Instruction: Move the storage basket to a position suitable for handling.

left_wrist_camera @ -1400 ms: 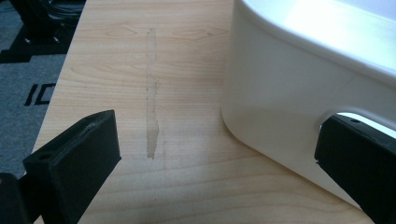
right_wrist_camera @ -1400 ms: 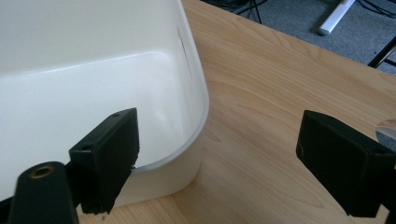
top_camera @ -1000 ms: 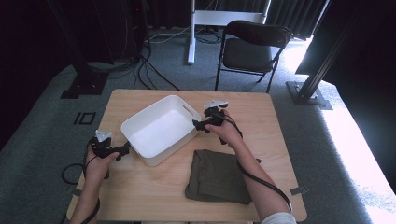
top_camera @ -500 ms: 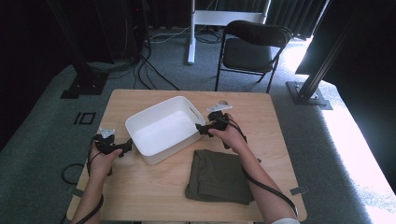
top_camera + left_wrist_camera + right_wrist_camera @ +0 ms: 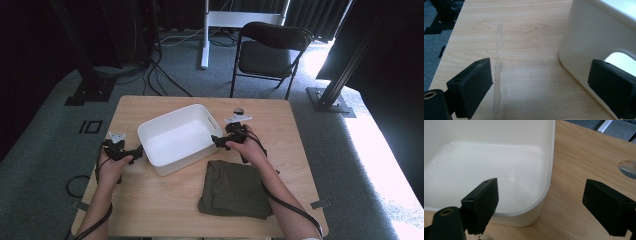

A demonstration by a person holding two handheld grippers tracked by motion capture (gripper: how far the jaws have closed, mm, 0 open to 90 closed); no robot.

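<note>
Nearest you, low in the high view, the folded olive garment lies flat on the counter, just right of centre and untouched. Moving up the frame, your left tongs sit at the left-hand end of the white bin, jaws spread wide with nothing between them; in the left gripper view those left tongs straddle bare wood, the right jaw right beside the bin's cut-out handle. They have just eased in a touch, but no pad presses on anything. At the bin's right end, your right tongs are released too; in the right gripper view the right tongs bracket the rounded corner of the rim, one jaw over the inside, one outside. If you mean to grip the bin at both ends, centre each wall squarely between the pads before squeezing, and close both sides together so it doesn't skate. Farther up, a black chair stands beyond the counter.
</note>
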